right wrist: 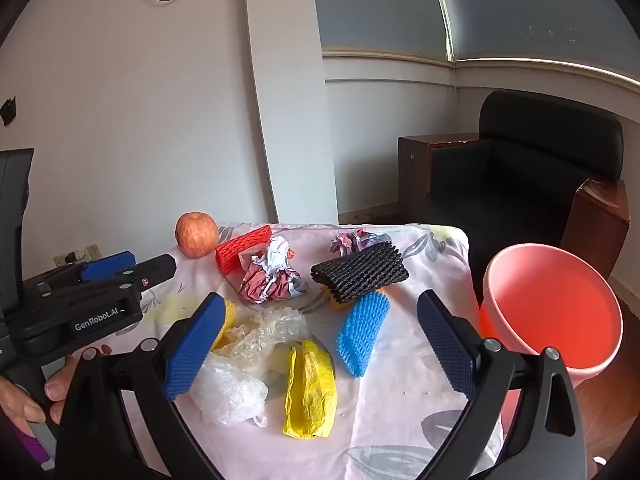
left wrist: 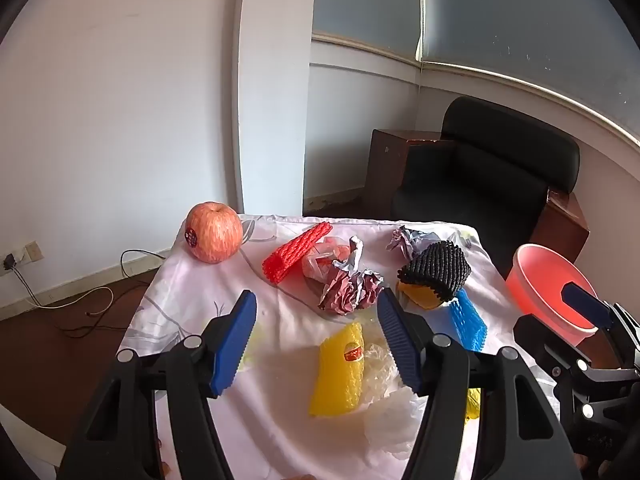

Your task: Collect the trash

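Trash lies on a cloth-covered table (right wrist: 400, 420): a red foam net (left wrist: 294, 252), crumpled paper (left wrist: 348, 288), a black foam net (left wrist: 436, 272), a blue foam net (right wrist: 362, 332), a yellow foam net (left wrist: 340, 372), clear plastic bags (right wrist: 228, 392) and a yellow bag (right wrist: 310, 390). A second paper ball (right wrist: 354, 240) lies at the back. A pink basin (right wrist: 554, 308) stands right of the table. My left gripper (left wrist: 316, 340) is open above the yellow net. My right gripper (right wrist: 320, 342) is open above the bags.
An apple (left wrist: 214, 238) sits at the table's far left corner. A black armchair (left wrist: 488, 176) and a brown cabinet (left wrist: 390, 168) stand behind the table. Cables (left wrist: 80, 300) lie on the floor to the left.
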The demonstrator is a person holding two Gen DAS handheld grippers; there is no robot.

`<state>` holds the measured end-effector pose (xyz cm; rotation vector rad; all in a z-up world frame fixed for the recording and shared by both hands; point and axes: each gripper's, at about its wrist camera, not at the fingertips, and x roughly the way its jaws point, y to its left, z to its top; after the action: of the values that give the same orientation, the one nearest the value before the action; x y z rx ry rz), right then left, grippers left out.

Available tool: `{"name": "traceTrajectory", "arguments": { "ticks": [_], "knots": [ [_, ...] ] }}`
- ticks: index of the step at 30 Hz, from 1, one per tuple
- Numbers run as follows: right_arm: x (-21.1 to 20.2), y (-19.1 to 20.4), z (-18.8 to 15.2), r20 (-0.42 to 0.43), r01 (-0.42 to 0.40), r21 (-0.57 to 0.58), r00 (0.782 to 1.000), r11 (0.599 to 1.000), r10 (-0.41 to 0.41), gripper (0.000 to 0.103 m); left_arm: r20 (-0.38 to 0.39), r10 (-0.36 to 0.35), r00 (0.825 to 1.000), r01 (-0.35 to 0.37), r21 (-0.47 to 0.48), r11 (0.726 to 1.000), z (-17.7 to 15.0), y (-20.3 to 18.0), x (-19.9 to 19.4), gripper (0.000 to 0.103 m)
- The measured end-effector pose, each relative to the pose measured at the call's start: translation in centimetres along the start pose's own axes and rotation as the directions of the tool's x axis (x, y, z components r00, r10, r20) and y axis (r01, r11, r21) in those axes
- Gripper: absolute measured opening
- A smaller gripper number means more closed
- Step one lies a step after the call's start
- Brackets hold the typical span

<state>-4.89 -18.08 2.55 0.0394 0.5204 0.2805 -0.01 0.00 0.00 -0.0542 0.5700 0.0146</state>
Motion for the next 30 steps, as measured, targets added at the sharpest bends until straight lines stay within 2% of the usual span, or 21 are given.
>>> {"name": "traceTrajectory", "arguments": {
  "ticks": [30],
  "knots": [
    [-0.2, -1.1, 0.4, 0.002, 0.021, 0.061, 1.000, 0.998, -0.022, 0.097, -0.008, -0.001, 1.000, 0.001, -0.006, 1.000, 0.0, 0.0, 0.0, 0.062]
  ]
}}
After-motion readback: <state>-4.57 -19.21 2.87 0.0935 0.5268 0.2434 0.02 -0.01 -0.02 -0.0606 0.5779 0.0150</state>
